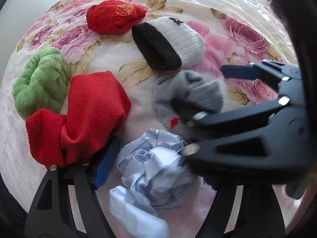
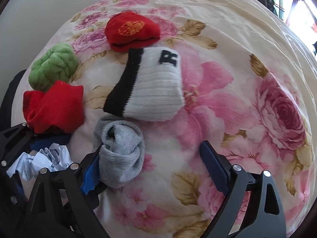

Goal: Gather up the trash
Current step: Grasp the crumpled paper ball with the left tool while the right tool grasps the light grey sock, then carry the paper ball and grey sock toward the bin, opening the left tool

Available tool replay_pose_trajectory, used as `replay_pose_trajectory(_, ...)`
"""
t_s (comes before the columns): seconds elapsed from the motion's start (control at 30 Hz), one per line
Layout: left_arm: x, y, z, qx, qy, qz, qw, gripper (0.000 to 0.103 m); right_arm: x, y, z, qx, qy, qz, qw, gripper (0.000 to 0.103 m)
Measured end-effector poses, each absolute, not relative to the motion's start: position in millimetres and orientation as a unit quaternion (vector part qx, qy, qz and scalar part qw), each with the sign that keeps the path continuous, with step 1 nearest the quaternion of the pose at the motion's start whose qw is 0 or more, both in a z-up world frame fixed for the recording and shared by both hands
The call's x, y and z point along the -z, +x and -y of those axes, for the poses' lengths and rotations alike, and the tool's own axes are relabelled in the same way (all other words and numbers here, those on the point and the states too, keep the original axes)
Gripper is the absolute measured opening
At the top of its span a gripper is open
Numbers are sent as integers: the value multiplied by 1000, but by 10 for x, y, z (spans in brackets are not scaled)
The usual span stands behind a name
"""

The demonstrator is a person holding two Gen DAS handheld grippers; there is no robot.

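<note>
A crumpled pale-blue and white paper ball [image 1: 156, 166] lies on the floral bedspread [image 1: 198, 4] between the fingers of my left gripper [image 1: 156, 178], which is open around it. The paper also shows at the lower left of the right wrist view [image 2: 42, 161]. My right gripper [image 2: 152, 172] is open; its left finger [image 2: 90, 175] touches a rolled grey sock [image 2: 120, 152], which lies just inside it. In the left wrist view the right gripper [image 1: 208, 97] reaches in from the right over the grey sock [image 1: 188, 91].
Rolled socks lie on the bed: a plain red one [image 1: 85, 117] against my left finger, a fuzzy green one [image 1: 41, 81], a red one with an orange motif [image 1: 115, 17], and a white one with a black cuff [image 1: 170, 41]. A white wall stands behind the bed.
</note>
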State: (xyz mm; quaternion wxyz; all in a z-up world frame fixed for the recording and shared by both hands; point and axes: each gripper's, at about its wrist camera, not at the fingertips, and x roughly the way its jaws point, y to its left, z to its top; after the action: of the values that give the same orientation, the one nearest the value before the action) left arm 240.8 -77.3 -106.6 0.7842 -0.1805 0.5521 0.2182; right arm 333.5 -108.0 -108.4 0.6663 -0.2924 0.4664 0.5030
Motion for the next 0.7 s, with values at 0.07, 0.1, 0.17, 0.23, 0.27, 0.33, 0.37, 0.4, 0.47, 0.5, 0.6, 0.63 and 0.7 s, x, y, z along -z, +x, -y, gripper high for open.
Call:
replay_pose_trajectory(0.07, 1063, 2381, 738, -218, -179, -550, 786, 67, 1063, 3209, 1069, -511, -300, -447, 670, 64)
replay_pose_trajectory(0.1, 1044, 2357, 731, -219, -183, -545, 788, 62, 1053, 3195, 1080, -518, -292, -452, 665, 43)
replay_pose_trajectory(0.17, 1008, 2317, 727, -215, -185, -539, 793, 59, 986, 3150, 1143, -529, -274, -455, 662, 26)
replay_pose_trajectory(0.23, 989, 2296, 758, -208, -175, -541, 796, 57, 962, 3144, 1218, -523, -270, -458, 667, 22)
replay_pose_trajectory(0.27, 988, 2289, 772, -205, -169, -543, 797, 56, 948, 3144, 1256, -522, -264, -460, 668, 21)
replay_pose_trajectory(0.33, 971, 2279, 808, -198, -162, -544, 799, 54, 903, 3136, 1321, -520, -254, -463, 671, 20)
replay_pose_trajectory(0.37, 947, 2254, 836, -192, -159, -543, 802, 53, 870, 3112, 1347, -520, -253, -462, 673, 19)
replay_pose_trajectory(0.4, 923, 2228, 867, -188, -158, -541, 805, 53, 844, 3096, 1367, -519, -253, -458, 676, 19)
replay_pose_trajectory(0.47, 858, 2191, 932, -174, -149, -538, 811, 53, 808, 3092, 1441, -513, -246, -462, 681, 19)
replay_pose_trajectory(0.5, 824, 2166, 975, -168, -141, -536, 815, 53, 790, 3093, 1468, -509, -239, -465, 684, 19)
replay_pose_trajectory(0.6, 748, 2072, 1053, -152, -130, -533, 822, 53, 737, 3105, 1597, -507, -212, -472, 689, 19)
replay_pose_trajectory(0.63, 743, 2052, 1140, -149, -128, -534, 823, 53, 714, 3107, 1660, -507, -199, -474, 692, 19)
replay_pose_trajectory(0.7, 716, 2004, 1219, -140, -123, -535, 824, 53, 674, 3117, 1783, -507, -171, -477, 697, 19)
